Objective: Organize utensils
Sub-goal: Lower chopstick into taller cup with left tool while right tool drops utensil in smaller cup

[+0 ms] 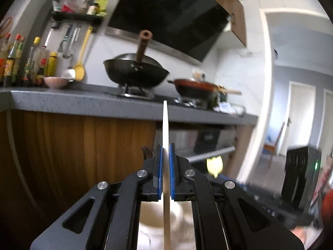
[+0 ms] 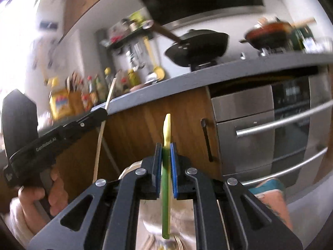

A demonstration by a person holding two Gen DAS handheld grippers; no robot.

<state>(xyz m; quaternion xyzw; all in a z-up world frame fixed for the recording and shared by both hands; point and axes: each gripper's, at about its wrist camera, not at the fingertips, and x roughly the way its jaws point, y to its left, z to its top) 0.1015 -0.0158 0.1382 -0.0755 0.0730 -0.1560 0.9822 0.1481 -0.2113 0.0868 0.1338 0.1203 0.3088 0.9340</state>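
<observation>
**Left wrist and right wrist views: both grippers held a utensil upright**

Left wrist view showed the left gripper [image 1: 165,162] with its jaws closed on a pale flat stick [image 1: 165,129], seen edge-on and rising straight up past the blue pads. Below the jaws sat a whitish jar [image 1: 149,225], blurred, likely the holder for the utensils. In the right wrist view the right gripper [image 2: 165,162] had its jaws clamped on a green and yellow utensil [image 2: 166,137], also upright; its lower end hung over what looked like forks and a light container, too blurred to name surely. At the left of that view a hand [image 2: 39,198] held the left gripper with the stick standing up from it.

To do this step well, I judged each utensil should be kept vertical and lowered slowly, one hand at a time, so the two did not cross. The grip sat well down each handle, so a tilt could swing the top; the jaws ought to loosen only once the lower end rested inside its holder.

Far behind ran a grey speckled desk [image 1: 83,102] over wooden cabinet doors [image 1: 83,145]. On it stood a black wok [image 1: 135,73] on a burner, a red pan [image 1: 195,85] to its right, sauce bottles [image 1: 16,62] at the far left and a pink bowl [image 1: 55,82]. A yellow ladle [image 1: 81,62] hung on the wall under a small shelf, and a dark hood hung above. A steel oven [image 2: 270,129] stood at the right.
</observation>
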